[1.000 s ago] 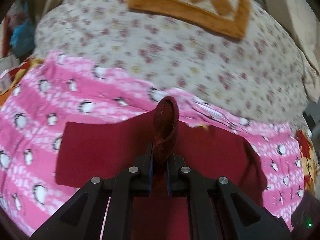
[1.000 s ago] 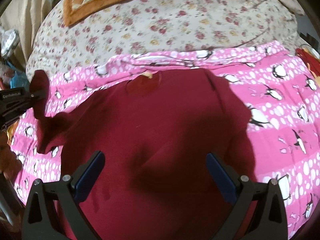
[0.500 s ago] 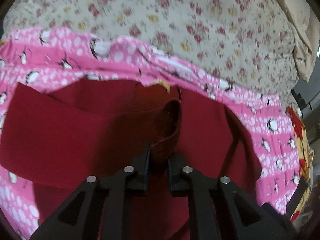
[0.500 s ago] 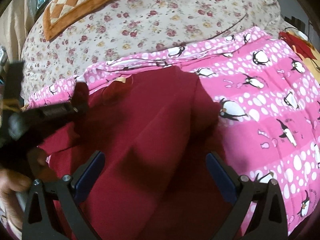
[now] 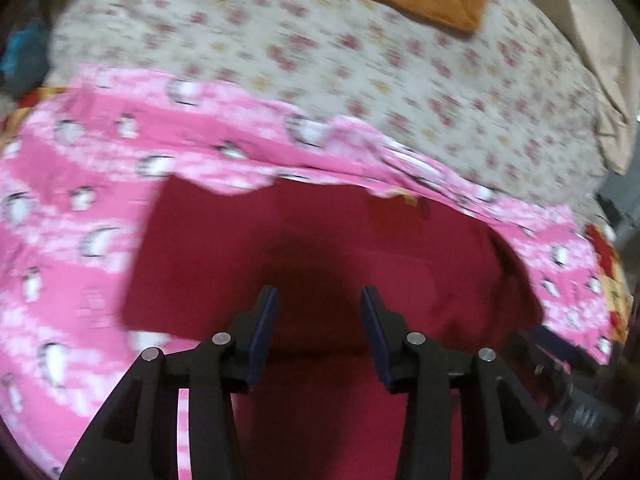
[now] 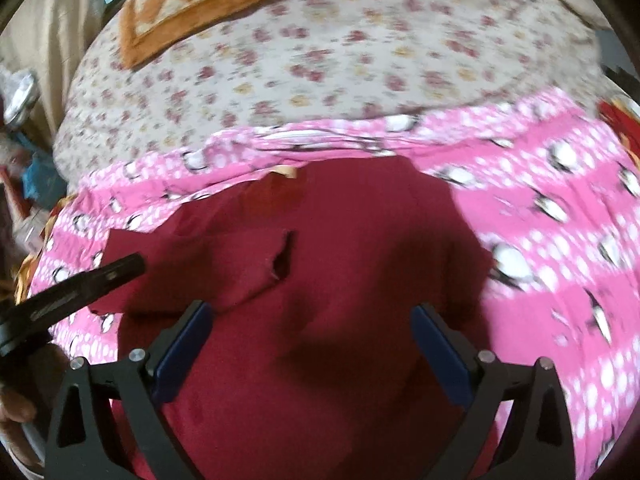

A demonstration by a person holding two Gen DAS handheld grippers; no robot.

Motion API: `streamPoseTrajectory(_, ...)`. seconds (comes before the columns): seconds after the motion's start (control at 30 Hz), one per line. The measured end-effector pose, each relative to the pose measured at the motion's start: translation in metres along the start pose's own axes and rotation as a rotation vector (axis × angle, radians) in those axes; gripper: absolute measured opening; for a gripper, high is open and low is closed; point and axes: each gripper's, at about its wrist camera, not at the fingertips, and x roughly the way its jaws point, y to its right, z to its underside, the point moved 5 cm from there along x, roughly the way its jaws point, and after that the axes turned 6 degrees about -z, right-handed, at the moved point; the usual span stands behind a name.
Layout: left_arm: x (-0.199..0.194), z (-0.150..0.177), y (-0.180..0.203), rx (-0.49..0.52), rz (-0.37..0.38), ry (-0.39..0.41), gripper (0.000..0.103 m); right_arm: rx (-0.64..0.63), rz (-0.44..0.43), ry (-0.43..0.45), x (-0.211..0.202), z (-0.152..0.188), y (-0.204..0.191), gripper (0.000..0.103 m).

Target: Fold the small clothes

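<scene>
A dark red small shirt lies spread on a pink penguin-print blanket. Its left sleeve is folded in over the body, cuff near the middle. In the left wrist view the shirt fills the centre, and my left gripper hovers open and empty above it. My right gripper is wide open and empty above the shirt's lower body. The left gripper's black body shows at the left of the right wrist view.
A floral bedsheet covers the bed beyond the blanket. An orange checkered mat lies at the far side. Clutter sits off the bed's left edge. A red and yellow cloth lies at the right.
My left gripper carried the sleeve in over the shirt body, then opened and let it go. The sleeve now lies folded on the shirt. The right gripper stayed open.
</scene>
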Motion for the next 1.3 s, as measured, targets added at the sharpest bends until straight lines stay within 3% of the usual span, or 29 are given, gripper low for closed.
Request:
streamPoseTrajectory(0.13,-0.001,0.002,-0.048,-0.079,-0.130,0.061,0.022,-0.031,0.000,-0.062,0.035,-0.011,-0.006,0.090)
streamPoseTrajectory(0.27,0.012,0.005,-0.074,-0.138,-0.186,0.065,0.022,-0.055,-0.024,-0.139,0.075,-0.010,-0.014,0.079)
streamPoseTrajectory(0.3,0.016,0.006,-0.079,-0.161,-0.186,0.058,0.022,-0.064,-0.029,-0.151,0.084,-0.009,-0.016,0.068)
streamPoseTrajectory(0.33,0.019,0.005,-0.087,-0.189,-0.183,0.050,0.022,-0.087,-0.015,-0.158,0.094,-0.007,-0.019,0.049)
streamPoseTrajectory(0.37,0.020,0.004,-0.089,-0.201,-0.184,0.049,0.022,-0.112,0.001,-0.142,0.097,-0.005,-0.023,0.040)
streamPoseTrajectory(0.4,0.020,0.004,-0.095,-0.216,-0.189,0.053,0.022,-0.147,0.012,-0.111,0.098,-0.006,-0.027,0.024)
streamPoseTrajectory(0.5,0.012,0.000,-0.109,-0.263,-0.212,0.094,0.022,-0.184,0.005,-0.090,0.097,-0.009,-0.034,0.009)
streamPoseTrajectory(0.63,0.003,-0.001,-0.121,-0.334,-0.192,0.136,0.022,-0.186,-0.012,-0.013,0.064,-0.027,-0.025,0.009)
streamPoseTrajectory(0.77,0.008,-0.002,-0.119,-0.335,-0.177,0.126,0.022,-0.156,0.112,0.105,0.029,-0.049,0.012,0.009)
streamPoseTrajectory(0.87,0.021,0.001,-0.104,-0.280,-0.178,0.086,0.022,-0.089,0.194,0.080,0.035,-0.051,0.048,0.009)
streamPoseTrajectory(0.97,0.022,0.001,-0.092,-0.249,-0.169,0.087,0.022,-0.038,0.184,0.011,0.050,-0.040,0.069,0.009)
streamPoseTrajectory(1.13,0.018,-0.010,-0.076,-0.225,-0.128,0.142,0.022,-0.057,0.177,0.016,0.049,-0.035,0.071,0.009)
streamPoseTrajectory(1.3,0.043,-0.011,-0.058,-0.134,-0.162,0.075,0.022,-0.061,0.175,0.021,0.053,-0.041,0.067,0.009)
